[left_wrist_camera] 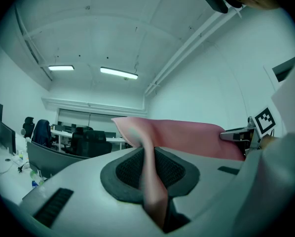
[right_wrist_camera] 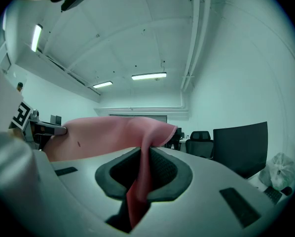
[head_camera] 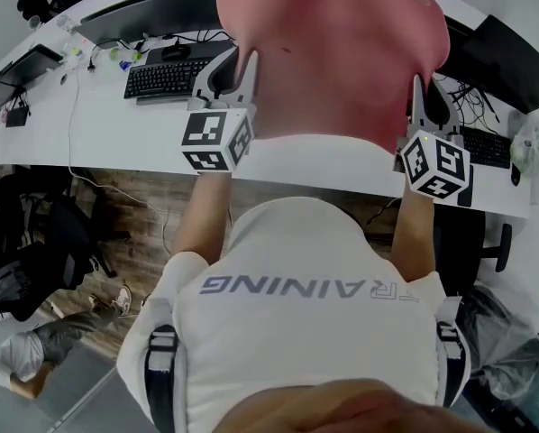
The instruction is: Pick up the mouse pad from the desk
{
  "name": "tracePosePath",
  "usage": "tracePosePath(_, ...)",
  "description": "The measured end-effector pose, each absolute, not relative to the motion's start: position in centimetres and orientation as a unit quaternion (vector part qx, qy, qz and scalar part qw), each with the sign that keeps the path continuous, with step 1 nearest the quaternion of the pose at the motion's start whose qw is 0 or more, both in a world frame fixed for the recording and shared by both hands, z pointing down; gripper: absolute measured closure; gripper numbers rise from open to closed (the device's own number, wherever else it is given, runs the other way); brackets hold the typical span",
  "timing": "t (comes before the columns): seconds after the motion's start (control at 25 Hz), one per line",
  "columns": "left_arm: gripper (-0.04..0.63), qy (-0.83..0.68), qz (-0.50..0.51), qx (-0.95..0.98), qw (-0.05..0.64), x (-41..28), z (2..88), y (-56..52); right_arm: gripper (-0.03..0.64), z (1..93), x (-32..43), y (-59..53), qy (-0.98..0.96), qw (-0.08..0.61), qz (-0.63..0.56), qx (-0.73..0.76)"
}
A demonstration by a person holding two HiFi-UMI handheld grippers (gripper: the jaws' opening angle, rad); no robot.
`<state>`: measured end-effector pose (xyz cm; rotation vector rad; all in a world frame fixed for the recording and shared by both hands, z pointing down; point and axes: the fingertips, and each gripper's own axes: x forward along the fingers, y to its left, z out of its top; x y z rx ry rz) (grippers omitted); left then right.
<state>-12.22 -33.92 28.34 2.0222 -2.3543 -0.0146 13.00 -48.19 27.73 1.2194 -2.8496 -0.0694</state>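
Nearest in the head view is the person's white shirt [head_camera: 296,305], with both forearms reaching forward and up from it. The left gripper [head_camera: 229,75] and the right gripper [head_camera: 429,102] are level with each other and well apart, each at one side of the pink mouse pad [head_camera: 342,43]. The pad is raised between them and fills the upper middle of the head view. In the left gripper view the fingers [left_wrist_camera: 128,172] are narrow and clamped on a fold of the pad's edge. The rest of the sheet runs right toward the other gripper. The right gripper view mirrors this: its dark pads pinch a hanging fold, and the sheet stretches left. Beyond and below lies the white bench [head_camera: 107,138], with a black keyboard [head_camera: 166,78] on the left, a second keyboard [head_camera: 488,147] on the right and dark monitors [head_camera: 152,12] at the far edge. No view shows the pad touching the bench. Judgement: the lift is done or very nearly so, and the step in hand is carrying the pad clear. The next move calls for a steady pinch on both sides and an even spacing between the hands. The sheet is thin and limp, so pulling the hands apart could drag an edge out of the fingers, and closing them in would make it sag.
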Motion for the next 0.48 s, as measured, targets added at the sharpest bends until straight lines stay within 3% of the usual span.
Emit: tracePosePath(0.48, 0.508, -0.762, -0.011, 0.647, 0.022, -12.0, 28.1, -32.9, 0.551, 27.3, 13.1, -47.0, -0.921, 0.015, -0.018, 0.389)
